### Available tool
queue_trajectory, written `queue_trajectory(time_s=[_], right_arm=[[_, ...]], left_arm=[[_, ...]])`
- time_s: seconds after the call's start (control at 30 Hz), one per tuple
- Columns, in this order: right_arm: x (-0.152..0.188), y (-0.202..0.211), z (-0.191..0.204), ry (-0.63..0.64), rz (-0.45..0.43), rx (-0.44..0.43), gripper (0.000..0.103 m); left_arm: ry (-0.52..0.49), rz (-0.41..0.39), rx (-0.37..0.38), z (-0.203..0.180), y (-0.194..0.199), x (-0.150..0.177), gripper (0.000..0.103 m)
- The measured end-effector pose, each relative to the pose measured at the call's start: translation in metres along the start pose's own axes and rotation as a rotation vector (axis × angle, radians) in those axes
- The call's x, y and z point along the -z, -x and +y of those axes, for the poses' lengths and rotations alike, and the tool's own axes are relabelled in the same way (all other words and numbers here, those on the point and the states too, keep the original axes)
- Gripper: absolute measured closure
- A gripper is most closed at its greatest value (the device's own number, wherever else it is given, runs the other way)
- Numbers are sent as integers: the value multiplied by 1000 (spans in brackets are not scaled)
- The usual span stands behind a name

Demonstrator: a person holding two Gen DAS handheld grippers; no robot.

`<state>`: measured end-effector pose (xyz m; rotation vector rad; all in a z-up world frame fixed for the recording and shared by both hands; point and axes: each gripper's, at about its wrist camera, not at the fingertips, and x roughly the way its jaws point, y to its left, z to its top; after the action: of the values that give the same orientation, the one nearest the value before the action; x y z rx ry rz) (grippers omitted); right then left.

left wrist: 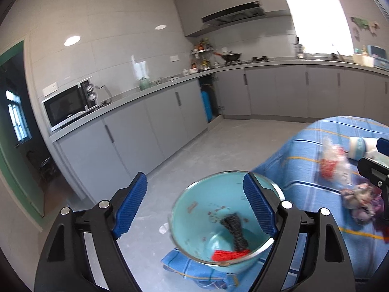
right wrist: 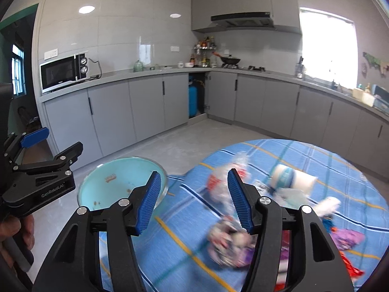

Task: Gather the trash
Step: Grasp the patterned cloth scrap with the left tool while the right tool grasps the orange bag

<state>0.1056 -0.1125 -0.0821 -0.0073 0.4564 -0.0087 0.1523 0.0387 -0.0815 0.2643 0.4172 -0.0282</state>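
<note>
A teal bowl point(left wrist: 194, 221) stands at the left edge of the blue checked tablecloth point(left wrist: 304, 170), with a dark grey scrap point(left wrist: 234, 231) and a red piece point(left wrist: 228, 254) inside. My left gripper point(left wrist: 194, 206) hangs open above the bowl's near side, nothing pressed between its pads. The right gripper point(right wrist: 194, 202) is open over the cloth. Just below its right finger lies a crumpled purple-and-white wrapper point(right wrist: 226, 241). Beyond it are a red-and-clear plastic bag point(right wrist: 216, 180), a paper cup point(right wrist: 291, 180) on its side and a white tissue point(right wrist: 328, 205). The picture is blurred there.
Another purple wrapper point(right wrist: 347, 238) and red scraps point(right wrist: 350, 267) lie at the cloth's right. Grey kitchen cabinets point(right wrist: 145, 102) and a counter with a microwave point(right wrist: 63, 73) run along the far walls, across bare grey floor point(right wrist: 194, 136). A hand point(right wrist: 14, 231) holds the left gripper's handle.
</note>
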Motion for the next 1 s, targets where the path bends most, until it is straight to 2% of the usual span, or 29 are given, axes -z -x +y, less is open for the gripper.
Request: queue_trajectory(time_s=[0.23, 0.43, 0.5, 0.67, 1.0], right_arm=[[31, 56, -62, -51, -13, 160, 40], [70, 89, -118, -115, 26, 302, 37], [81, 93, -130, -140, 42, 328, 37], [98, 96, -144, -171, 46, 365, 37], [116, 93, -172, -218, 73, 405, 36]], left_arm=[[-72, -26, 104, -54, 26, 3, 19], [-155, -56, 217, -113, 50, 8, 19], [-176, -56, 250, -130, 55, 11, 19], [-206, -21, 261, -156, 46, 20, 19], [-245, 32, 297, -185, 17, 28, 20]])
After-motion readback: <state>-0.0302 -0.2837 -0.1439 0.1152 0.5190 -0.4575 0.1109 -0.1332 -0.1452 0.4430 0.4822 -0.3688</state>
